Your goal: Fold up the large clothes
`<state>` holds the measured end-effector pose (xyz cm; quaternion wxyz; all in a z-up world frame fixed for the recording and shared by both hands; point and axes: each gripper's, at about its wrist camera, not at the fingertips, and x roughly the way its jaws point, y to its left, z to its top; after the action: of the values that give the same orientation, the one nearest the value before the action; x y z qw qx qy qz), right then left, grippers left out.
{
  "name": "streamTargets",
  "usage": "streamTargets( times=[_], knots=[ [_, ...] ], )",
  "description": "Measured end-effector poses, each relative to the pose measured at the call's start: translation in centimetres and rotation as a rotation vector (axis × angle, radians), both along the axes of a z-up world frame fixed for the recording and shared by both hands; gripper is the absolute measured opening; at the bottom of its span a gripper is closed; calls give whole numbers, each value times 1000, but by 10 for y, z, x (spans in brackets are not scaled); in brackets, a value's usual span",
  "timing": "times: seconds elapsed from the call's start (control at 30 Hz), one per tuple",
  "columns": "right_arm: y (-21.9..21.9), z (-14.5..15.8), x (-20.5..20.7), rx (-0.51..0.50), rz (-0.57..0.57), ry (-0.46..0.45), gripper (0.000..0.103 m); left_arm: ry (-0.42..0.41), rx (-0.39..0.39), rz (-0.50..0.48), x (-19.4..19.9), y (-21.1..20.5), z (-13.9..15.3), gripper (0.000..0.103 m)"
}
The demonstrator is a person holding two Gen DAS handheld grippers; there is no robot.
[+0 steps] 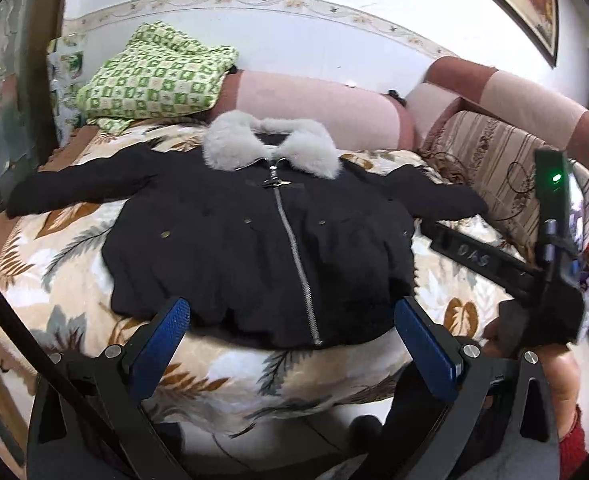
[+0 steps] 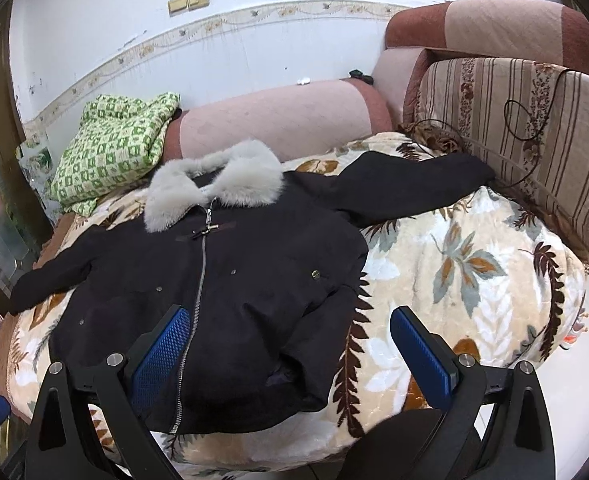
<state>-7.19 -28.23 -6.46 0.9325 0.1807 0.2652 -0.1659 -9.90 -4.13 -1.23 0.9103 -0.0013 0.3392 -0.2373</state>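
Observation:
A black jacket (image 1: 254, 248) with a grey fur collar (image 1: 230, 144) and a silver zip lies flat, front up, on a leaf-patterned blanket (image 1: 54, 256), sleeves spread to both sides. My left gripper (image 1: 290, 320) is open and empty, hovering just in front of the jacket's hem. In the right wrist view the jacket (image 2: 234, 300) fills the middle and left. My right gripper (image 2: 290, 328) is open and empty over the jacket's lower right edge. The right gripper's body also shows at the right of the left wrist view (image 1: 550, 280).
A green checked cloth (image 1: 154, 76) lies at the far left of the sofa. Pink bolsters (image 1: 306, 104) run along the back wall. A striped cushion (image 2: 514, 128) with a thin black cable stands at the right. The floor lies below the blanket's front edge.

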Motion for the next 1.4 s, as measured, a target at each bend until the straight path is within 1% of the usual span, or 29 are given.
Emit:
streamTargets(
  times=[0.07,0.2,0.43,0.53,0.6,0.73,0.87,0.93,1.0,1.1,1.4],
  knots=[
    [-2,-2,5,3,-3,11,102,1,-24,-13,6,-1,0,102],
    [-7,-6,16,2,-17,35,101,-11,6,8,15,-3,-3,102],
    [0,-16,33,-23,-12,78,101,3,27,16,29,-2,-11,102],
    [4,-16,37,-34,-14,65,101,10,37,27,35,-1,-14,102],
    [7,-13,37,-62,-25,42,102,18,49,45,40,1,-17,102],
    [10,-9,39,-80,-18,12,102,60,83,83,54,4,-27,102],
    [15,-9,43,-77,17,8,102,107,112,103,65,7,-38,102],
    [18,-10,47,-71,55,29,102,118,112,108,68,9,-41,102],
    [18,-13,52,-42,85,61,102,121,110,113,69,10,-43,102],
    [18,-18,54,-7,97,77,102,126,115,119,72,11,-44,102],
    [22,-22,54,-5,96,95,102,146,123,128,76,15,-50,102]
  ],
)
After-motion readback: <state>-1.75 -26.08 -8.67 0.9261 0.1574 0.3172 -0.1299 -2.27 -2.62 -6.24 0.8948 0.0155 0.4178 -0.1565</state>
